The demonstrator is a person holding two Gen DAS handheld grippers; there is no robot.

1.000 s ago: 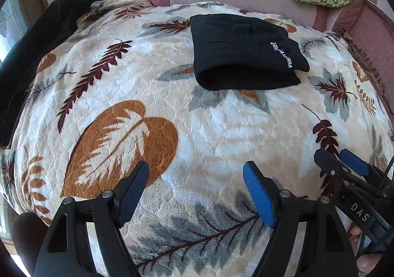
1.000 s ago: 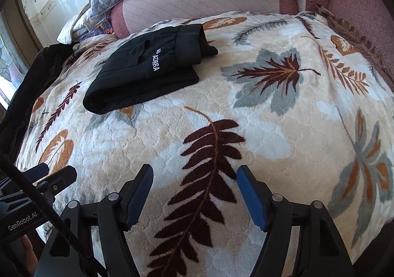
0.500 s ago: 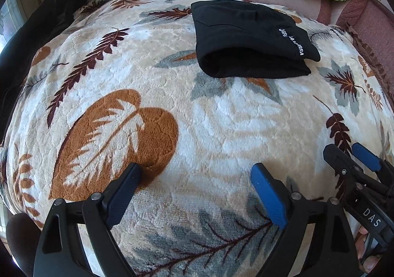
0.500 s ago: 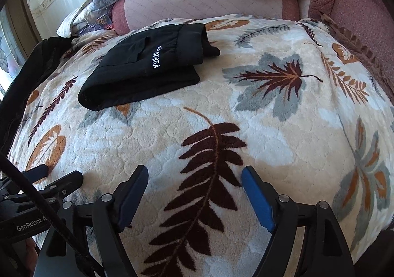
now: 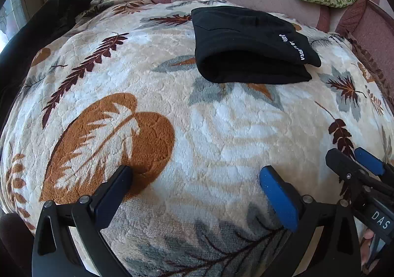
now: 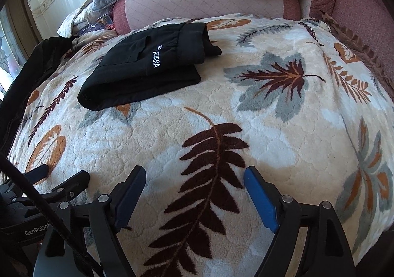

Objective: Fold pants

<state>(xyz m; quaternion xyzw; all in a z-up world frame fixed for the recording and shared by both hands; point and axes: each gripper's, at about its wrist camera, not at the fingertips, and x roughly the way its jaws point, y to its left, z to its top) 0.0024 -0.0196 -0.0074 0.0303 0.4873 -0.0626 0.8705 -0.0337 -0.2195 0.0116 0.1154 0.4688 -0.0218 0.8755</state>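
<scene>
Your black pants [image 5: 248, 40] lie folded into a compact stack (white lettering on top) at the far side of the leaf-print blanket [image 5: 209, 129], well apart from both tools. Your left gripper [image 5: 194, 193] and right gripper [image 6: 194, 193] hover over the blanket, jaws spread wide, holding nothing.

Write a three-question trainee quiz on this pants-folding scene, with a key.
1. True or false: the black pants lie folded on the leaf-print blanket.
2. The left gripper is: A) shut on the pants B) open and empty C) shut on the blanket.
3. Fill in: the right gripper is ____ and holds nothing.

Key: 1 true; 2 B; 3 open.
</scene>
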